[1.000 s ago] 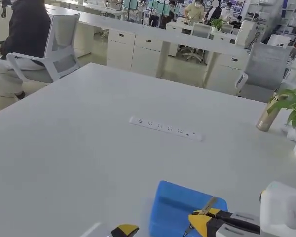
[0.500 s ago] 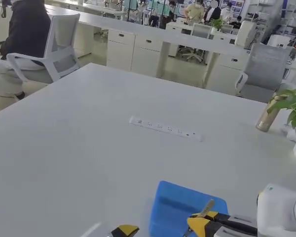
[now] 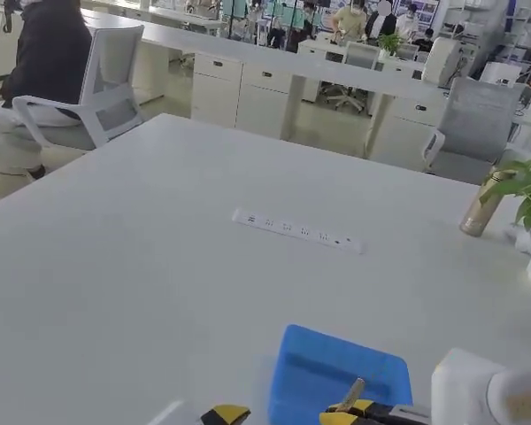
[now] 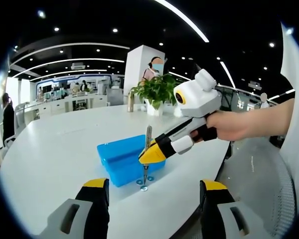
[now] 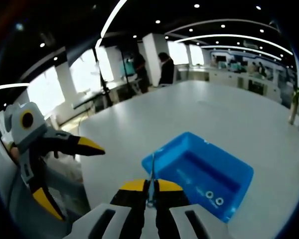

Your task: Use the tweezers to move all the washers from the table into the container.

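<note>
Yellow right claw (image 5: 150,188), clamped on tweezers (image 5: 152,172)

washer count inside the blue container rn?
2. One washer and a second washer lie side by side on the floor of the blue container, near one corner, in the right gripper view. Its near wall may hide more.

My head view sits high, facing forward and down across the table (image 3: 159,248), with the blue container (image 3: 341,376) at its bottom edge. My left gripper view rides low, near the tabletop, facing that container side-on along with the right gripper (image 4: 149,156). My right gripper view sights down the tweezers (image 5: 152,177) into it, close. All three share the container.
</note>
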`<control>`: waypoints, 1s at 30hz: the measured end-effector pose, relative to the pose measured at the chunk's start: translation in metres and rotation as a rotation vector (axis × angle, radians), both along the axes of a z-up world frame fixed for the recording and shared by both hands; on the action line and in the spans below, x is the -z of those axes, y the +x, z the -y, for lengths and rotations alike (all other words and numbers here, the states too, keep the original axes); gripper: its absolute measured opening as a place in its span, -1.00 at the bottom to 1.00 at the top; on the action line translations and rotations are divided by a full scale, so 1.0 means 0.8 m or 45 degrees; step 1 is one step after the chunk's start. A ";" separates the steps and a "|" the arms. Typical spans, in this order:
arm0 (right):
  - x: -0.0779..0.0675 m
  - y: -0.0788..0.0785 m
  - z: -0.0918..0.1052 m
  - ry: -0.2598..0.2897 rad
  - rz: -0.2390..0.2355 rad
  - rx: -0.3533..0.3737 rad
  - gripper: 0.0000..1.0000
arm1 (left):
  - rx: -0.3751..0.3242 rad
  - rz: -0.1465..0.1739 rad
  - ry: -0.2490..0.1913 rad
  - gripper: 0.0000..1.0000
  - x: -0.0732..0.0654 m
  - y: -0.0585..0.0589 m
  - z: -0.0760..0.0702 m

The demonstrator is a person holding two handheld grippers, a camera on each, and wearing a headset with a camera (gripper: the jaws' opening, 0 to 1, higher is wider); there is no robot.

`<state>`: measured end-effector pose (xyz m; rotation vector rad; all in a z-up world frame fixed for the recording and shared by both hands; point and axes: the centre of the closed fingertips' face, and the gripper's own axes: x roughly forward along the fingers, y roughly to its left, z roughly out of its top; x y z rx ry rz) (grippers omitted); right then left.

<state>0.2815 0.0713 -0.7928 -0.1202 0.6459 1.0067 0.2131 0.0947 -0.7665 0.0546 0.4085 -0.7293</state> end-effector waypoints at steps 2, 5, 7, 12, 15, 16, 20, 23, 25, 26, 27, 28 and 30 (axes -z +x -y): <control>0.002 0.001 -0.001 0.010 -0.011 0.014 -0.95 | 0.001 -0.001 0.007 0.49 0.001 0.000 0.000; 0.007 0.004 -0.001 0.002 -0.015 0.019 -0.95 | 0.002 -0.002 0.006 0.49 0.001 0.000 0.000; 0.010 0.005 0.001 -0.009 -0.012 0.016 -0.95 | 0.002 -0.002 0.007 0.49 0.001 0.000 0.000; 0.015 0.005 0.001 -0.030 -0.001 0.004 -0.94 | 0.002 -0.002 0.010 0.48 0.001 0.000 0.000; 0.019 0.003 0.000 -0.048 0.002 -0.013 -0.94 | 0.008 -0.007 0.012 0.47 0.003 -0.001 0.000; 0.017 0.004 0.000 -0.039 0.012 -0.012 -0.94 | 0.010 -0.008 0.012 0.47 0.003 -0.001 0.001; 0.015 -0.001 -0.005 -0.064 0.040 -0.038 -0.94 | 0.014 -0.011 0.016 0.47 0.004 -0.001 0.001; 0.014 -0.008 -0.010 -0.106 0.096 -0.098 -0.94 | 0.015 -0.011 0.018 0.47 0.004 -0.001 0.001; 0.015 -0.009 -0.010 -0.129 0.122 -0.117 -0.94 | 0.016 -0.011 0.018 0.47 0.004 -0.001 0.001; 0.015 -0.010 -0.010 -0.135 0.130 -0.122 -0.94 | 0.016 -0.012 0.019 0.47 0.004 -0.001 0.001; 0.015 -0.010 -0.009 -0.135 0.131 -0.120 -0.94 | 0.017 -0.012 0.020 0.47 0.004 -0.001 0.001; 0.016 -0.008 -0.008 -0.134 0.130 -0.118 -0.94 | 0.018 -0.013 0.019 0.47 0.004 -0.001 0.001; 0.017 -0.005 -0.006 -0.138 0.132 -0.110 -0.94 | 0.017 -0.012 0.021 0.47 0.005 -0.001 0.001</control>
